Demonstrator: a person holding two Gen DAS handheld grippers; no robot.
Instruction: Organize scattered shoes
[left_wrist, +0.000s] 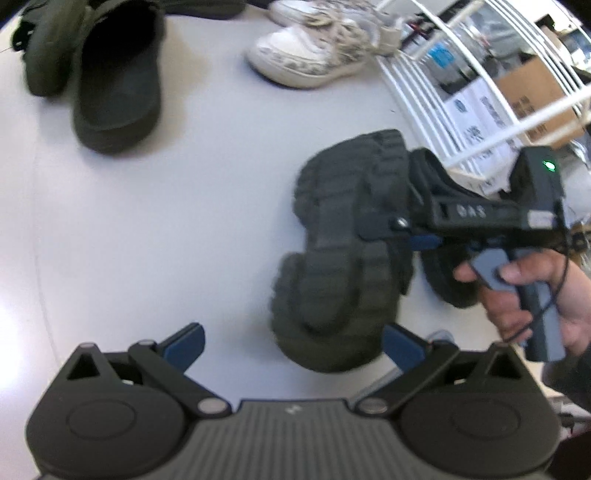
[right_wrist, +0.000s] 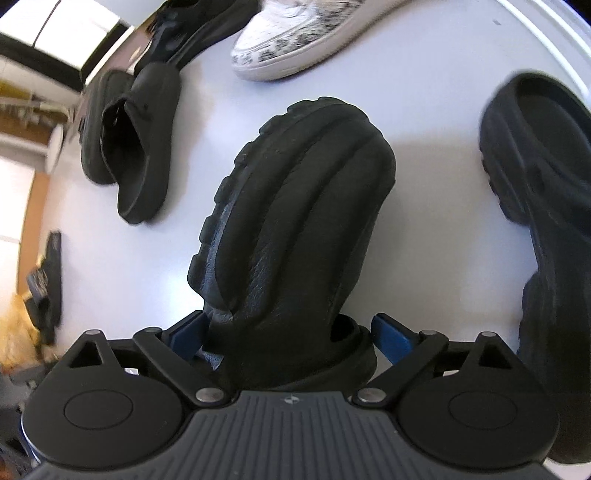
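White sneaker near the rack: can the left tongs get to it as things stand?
Probably yes. The left tongs stand open and empty, and bare table runs up to the white sneaker. The overturned dark clog lies just off that line.

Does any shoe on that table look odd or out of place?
Yes. One dark clog lies tipped over, its treaded sole showing, just ahead of the right claw, whose jaws are spread around its heel. The dark slides and white sneakers sit upright.
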